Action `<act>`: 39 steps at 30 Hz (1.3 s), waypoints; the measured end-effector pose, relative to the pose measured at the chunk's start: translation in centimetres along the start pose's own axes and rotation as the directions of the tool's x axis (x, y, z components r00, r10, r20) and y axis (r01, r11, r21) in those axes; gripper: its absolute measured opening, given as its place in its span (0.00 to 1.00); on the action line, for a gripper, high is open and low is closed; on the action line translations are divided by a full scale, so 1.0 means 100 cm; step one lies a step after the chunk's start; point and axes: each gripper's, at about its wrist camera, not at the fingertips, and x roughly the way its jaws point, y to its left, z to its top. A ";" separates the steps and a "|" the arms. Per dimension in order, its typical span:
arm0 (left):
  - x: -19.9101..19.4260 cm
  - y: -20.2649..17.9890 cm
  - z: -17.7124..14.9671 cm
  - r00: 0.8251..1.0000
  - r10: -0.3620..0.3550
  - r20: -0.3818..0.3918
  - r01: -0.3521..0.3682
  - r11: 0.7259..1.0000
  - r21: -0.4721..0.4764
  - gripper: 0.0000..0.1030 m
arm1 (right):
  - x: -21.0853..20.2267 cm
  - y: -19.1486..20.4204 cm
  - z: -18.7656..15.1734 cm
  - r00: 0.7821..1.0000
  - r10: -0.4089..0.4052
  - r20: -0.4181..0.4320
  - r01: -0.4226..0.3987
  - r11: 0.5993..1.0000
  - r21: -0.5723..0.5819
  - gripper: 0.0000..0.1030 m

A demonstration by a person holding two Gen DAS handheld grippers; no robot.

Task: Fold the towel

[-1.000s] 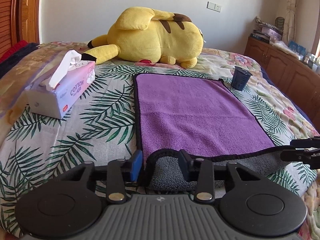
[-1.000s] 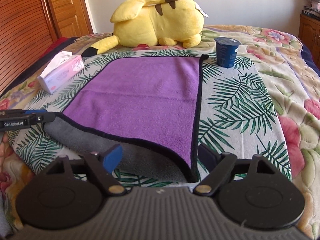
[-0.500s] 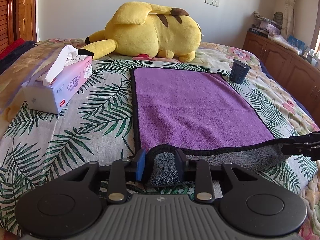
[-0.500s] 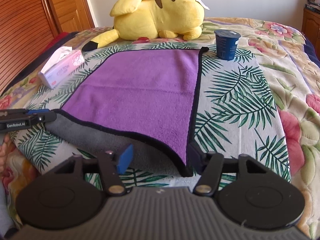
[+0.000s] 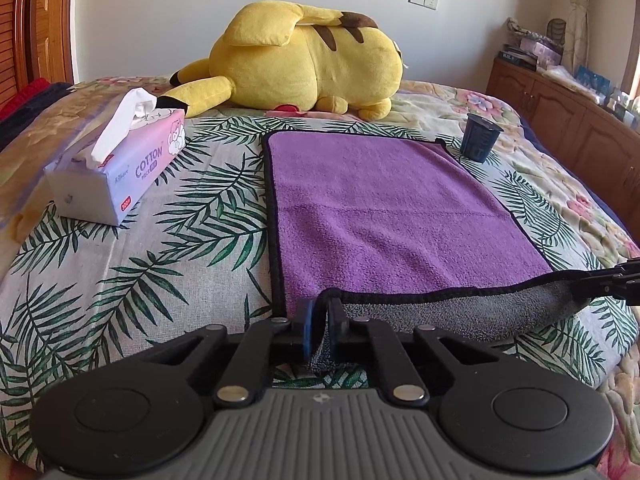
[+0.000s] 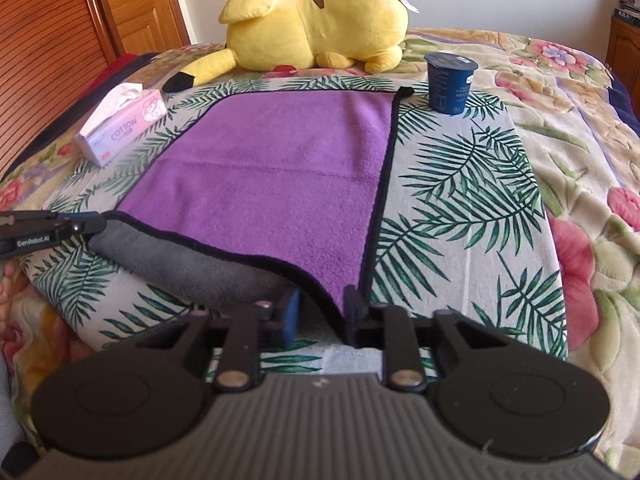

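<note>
A purple towel (image 5: 380,208) with a black hem and grey underside lies flat on the palm-leaf cloth on the bed; it also shows in the right wrist view (image 6: 280,176). My left gripper (image 5: 322,330) is shut on the towel's near left corner, lifted so the grey underside shows. My right gripper (image 6: 320,314) has its jaws narrowed around the near right corner; a small gap remains, so its hold on the corner is unclear. Each gripper's tip appears in the other's view, at the right (image 5: 608,284) and at the left (image 6: 52,226).
A yellow plush toy (image 5: 304,68) lies beyond the towel's far edge. A tissue box (image 5: 120,172) stands to the left. A dark blue cup (image 6: 450,82) stands at the far right corner. A wooden cabinet (image 5: 560,108) is at the right, a wooden door (image 6: 60,40) at the left.
Both grippers' jaws have closed in on the near corners of the towel. The near edge has lifted slightly, showing more grey underside.
</note>
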 end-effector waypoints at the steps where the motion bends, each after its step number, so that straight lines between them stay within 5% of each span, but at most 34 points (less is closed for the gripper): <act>1: 0.000 0.000 0.000 1.000 -0.002 0.000 0.002 1.000 0.000 0.00 | 0.000 0.000 0.000 1.000 0.000 0.002 0.000 1.000 -0.002 0.20; 4: -0.002 -0.001 0.001 1.000 -0.005 0.004 0.005 1.000 0.000 0.00 | -0.001 0.001 0.000 1.000 -0.002 0.010 0.002 1.000 -0.009 0.10; 36: -0.031 -0.008 0.023 0.993 -0.034 0.115 0.033 0.999 0.007 0.00 | -0.019 0.009 0.013 0.985 0.021 0.171 -0.017 1.000 -0.026 0.08; 39: -0.033 -0.010 0.025 0.992 -0.034 0.121 0.033 0.999 0.015 0.00 | -0.021 0.012 0.015 0.983 0.023 0.184 -0.016 0.999 -0.041 0.03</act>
